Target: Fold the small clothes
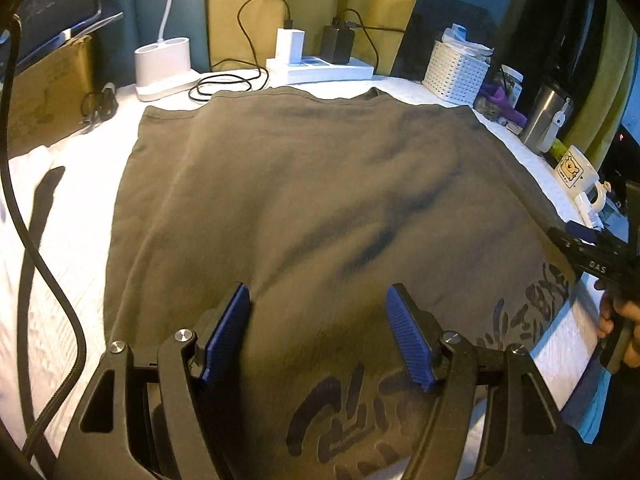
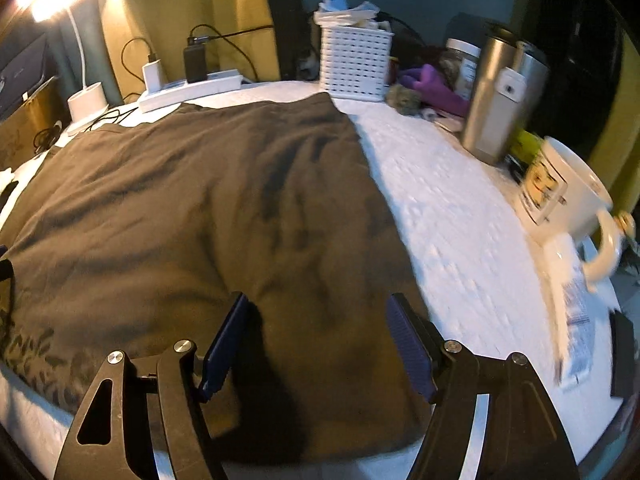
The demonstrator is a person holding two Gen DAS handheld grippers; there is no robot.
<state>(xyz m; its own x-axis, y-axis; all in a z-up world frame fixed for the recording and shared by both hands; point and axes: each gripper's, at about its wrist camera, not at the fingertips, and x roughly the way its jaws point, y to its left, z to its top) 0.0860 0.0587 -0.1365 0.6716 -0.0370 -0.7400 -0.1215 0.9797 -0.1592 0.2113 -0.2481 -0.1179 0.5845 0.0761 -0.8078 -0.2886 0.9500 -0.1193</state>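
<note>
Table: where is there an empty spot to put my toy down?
Bare white cover lies between the olive shirt and the mug. Another strip lies left of the shirt, crossed by a black cable. The back edge is crowded: lamp base, power strip, basket, steel tumbler.

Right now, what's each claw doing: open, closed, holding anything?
Left claw: open, empty, above the olive shirt.
Right claw: open, empty, above the shirt's edge.

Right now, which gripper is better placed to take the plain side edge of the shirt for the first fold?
Probably the right gripper: it is open over the olive shirt, close to that edge. The left gripper hovers over the print.
</note>
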